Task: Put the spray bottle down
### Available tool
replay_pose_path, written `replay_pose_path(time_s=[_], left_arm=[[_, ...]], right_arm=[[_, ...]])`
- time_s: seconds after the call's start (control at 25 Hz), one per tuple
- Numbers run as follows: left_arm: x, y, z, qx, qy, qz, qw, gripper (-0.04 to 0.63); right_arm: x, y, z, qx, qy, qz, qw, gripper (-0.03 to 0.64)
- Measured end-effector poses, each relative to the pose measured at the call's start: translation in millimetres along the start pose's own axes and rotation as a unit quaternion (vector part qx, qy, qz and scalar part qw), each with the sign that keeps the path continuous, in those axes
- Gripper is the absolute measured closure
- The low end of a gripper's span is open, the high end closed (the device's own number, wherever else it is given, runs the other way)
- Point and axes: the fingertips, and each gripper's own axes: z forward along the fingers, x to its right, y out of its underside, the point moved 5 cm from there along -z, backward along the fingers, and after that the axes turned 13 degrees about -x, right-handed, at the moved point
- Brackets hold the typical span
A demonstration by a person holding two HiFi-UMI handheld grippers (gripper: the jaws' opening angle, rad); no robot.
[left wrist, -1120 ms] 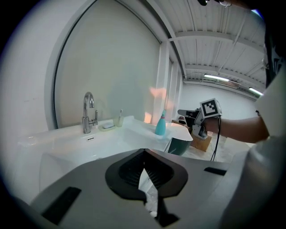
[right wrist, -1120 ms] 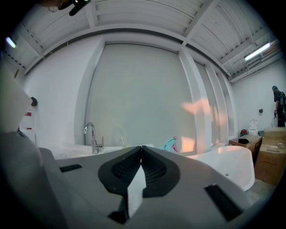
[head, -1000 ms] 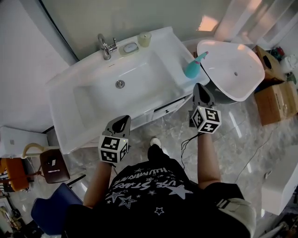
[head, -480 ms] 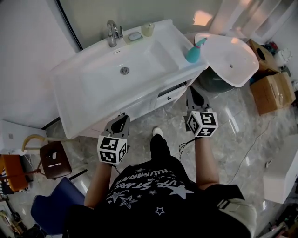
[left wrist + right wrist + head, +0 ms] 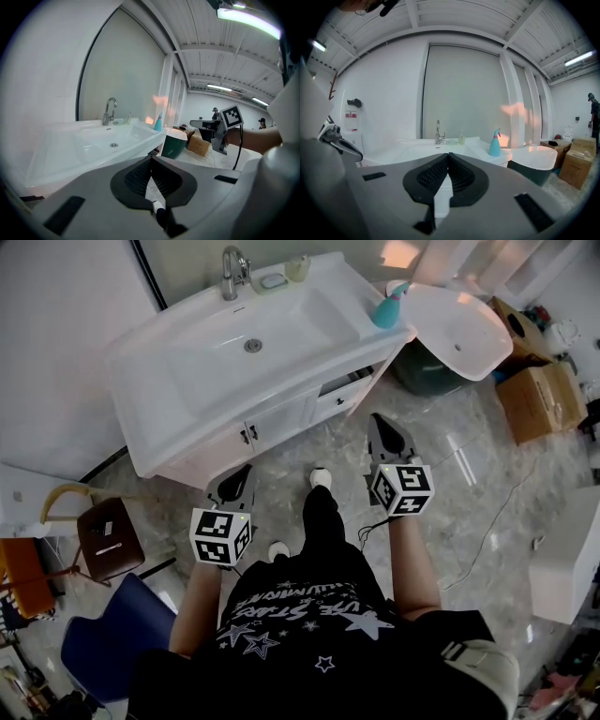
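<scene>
The teal spray bottle (image 5: 387,309) stands upright on the right end of the white sink counter (image 5: 141,381); it also shows in the right gripper view as the spray bottle (image 5: 495,143) and in the left gripper view as the spray bottle (image 5: 158,123). Both grippers hang over the marble floor, well back from the sink. My left gripper (image 5: 238,478) is shut and empty. My right gripper (image 5: 388,432) is shut and empty too, with its tips meeting at the right gripper (image 5: 448,154).
A chrome tap (image 5: 232,268), a soap dish (image 5: 273,280) and a small cup (image 5: 298,268) sit at the back of the sink. A white tub on a dark base (image 5: 459,324) stands right of it, cardboard boxes (image 5: 542,395) beyond. A stool (image 5: 106,538) and blue chair (image 5: 108,643) are at left.
Both grippers have drawn back from the sink toward the person, and the sink and bottle now sit farther up in the head view. Both stay shut and empty.
</scene>
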Motion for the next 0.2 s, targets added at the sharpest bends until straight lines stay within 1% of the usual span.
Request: replay_pose_path(time_s=[0.2], left_arm=[[6.8,28.9,-20.9,-0.001,0.003,-0.002,1.0000,0.580]], right_arm=[[-23.8,27.8,-22.8,-0.011,-0.006,0.012,1.000,0.605]])
